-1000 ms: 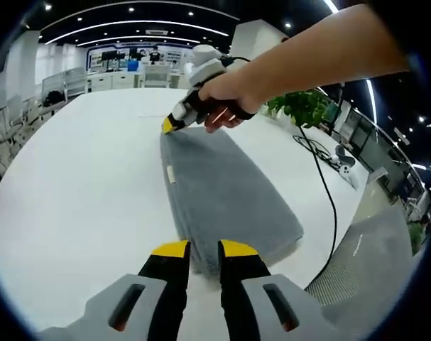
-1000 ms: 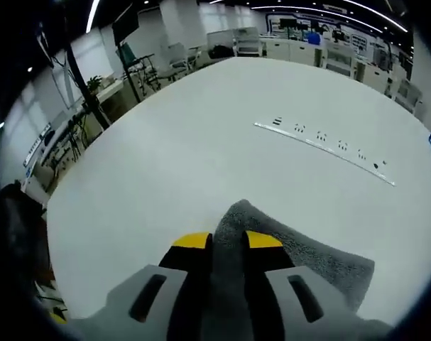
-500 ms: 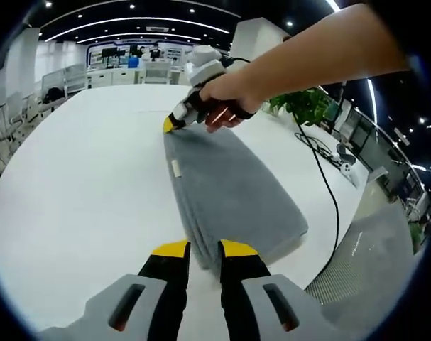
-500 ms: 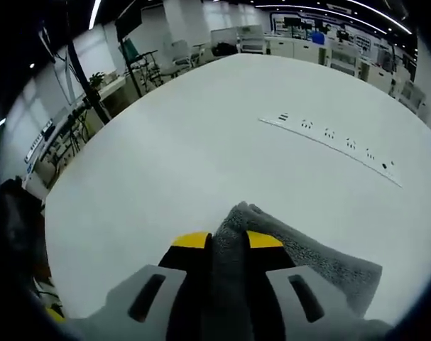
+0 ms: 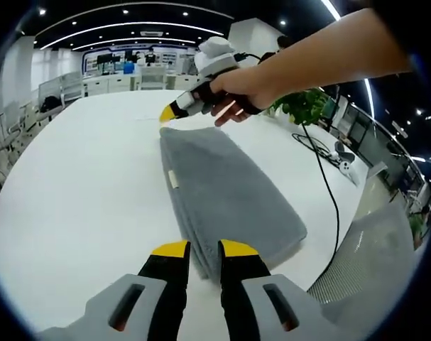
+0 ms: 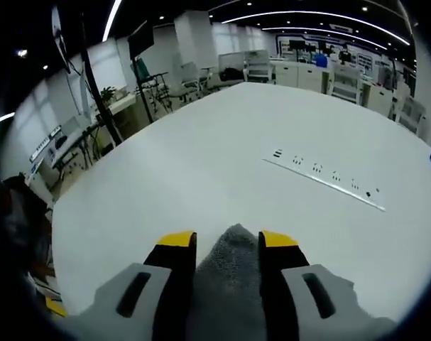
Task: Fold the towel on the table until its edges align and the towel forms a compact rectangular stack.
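Grey towel [image 5: 226,195] laid folded in a long stack on the white counter [image 5: 80,192].

Its near corner is pinched between the clenched left tongs [image 5: 203,250]. The right tongs [image 5: 170,113] — held in a hand [image 5: 240,89] — are seen just above the far corner; in the right gripper view these tongs [image 6: 227,241] are spread apart, the towel [image 6: 229,284] lying loose between them — a power strip [image 6: 325,177] lies beyond.

I see the towel [image 5: 226,195] as grey cloth with a soft, matt, napped pile; its folded layers show along the edge. The table [image 5: 80,192] reads as a smooth white surface with a faint satin sheen. On the left gripper [image 5: 203,250] I note matt grey plastic bodies, black jaws and glossy yellow tips. The right gripper [image 6: 228,240] looks the same.
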Tool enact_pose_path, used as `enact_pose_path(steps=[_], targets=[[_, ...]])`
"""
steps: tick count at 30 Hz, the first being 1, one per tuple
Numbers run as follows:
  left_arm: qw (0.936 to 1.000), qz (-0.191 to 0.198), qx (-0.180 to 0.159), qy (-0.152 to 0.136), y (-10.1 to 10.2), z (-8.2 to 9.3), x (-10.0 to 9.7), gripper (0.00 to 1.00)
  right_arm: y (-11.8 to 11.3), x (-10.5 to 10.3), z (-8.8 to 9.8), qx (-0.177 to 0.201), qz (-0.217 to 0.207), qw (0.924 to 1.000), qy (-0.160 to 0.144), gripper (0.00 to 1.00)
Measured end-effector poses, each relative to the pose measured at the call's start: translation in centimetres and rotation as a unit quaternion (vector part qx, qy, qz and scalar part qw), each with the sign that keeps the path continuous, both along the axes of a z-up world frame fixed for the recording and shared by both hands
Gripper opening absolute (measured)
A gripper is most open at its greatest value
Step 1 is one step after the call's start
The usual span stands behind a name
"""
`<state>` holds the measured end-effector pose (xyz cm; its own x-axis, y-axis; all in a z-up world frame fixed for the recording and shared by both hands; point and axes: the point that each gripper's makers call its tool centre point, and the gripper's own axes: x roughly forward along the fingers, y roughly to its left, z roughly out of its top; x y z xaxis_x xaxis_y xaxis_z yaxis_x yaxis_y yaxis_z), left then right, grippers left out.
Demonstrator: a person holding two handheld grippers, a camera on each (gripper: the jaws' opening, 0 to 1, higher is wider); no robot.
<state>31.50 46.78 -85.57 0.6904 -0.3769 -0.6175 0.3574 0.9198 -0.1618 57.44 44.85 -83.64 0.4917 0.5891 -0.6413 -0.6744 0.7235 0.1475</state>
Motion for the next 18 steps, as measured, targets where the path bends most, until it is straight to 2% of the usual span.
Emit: enact_pose_path(steps=[3, 6, 18], targets=[[1.0000, -0.002, 0.003, -0.004, 0.0, 0.2, 0.1, 0.16, -0.5, -0.3, 0.7, 0.004, -0.003, 1.0000, 0.000, 0.38], [0.9999, -0.005, 0.010, -0.008, 0.1, 0.3, 0.3, 0.16, -1.4, -0.3, 1.4, 0.008, -0.022, 0.9997, -0.003, 0.39], [0.9992, -0.011, 0.030, -0.024, 1.1, 1.8, 1.3, 0.16, -3.0, -0.5, 4.0, 0.015, -0.001, 0.9996, -0.025, 0.48]])
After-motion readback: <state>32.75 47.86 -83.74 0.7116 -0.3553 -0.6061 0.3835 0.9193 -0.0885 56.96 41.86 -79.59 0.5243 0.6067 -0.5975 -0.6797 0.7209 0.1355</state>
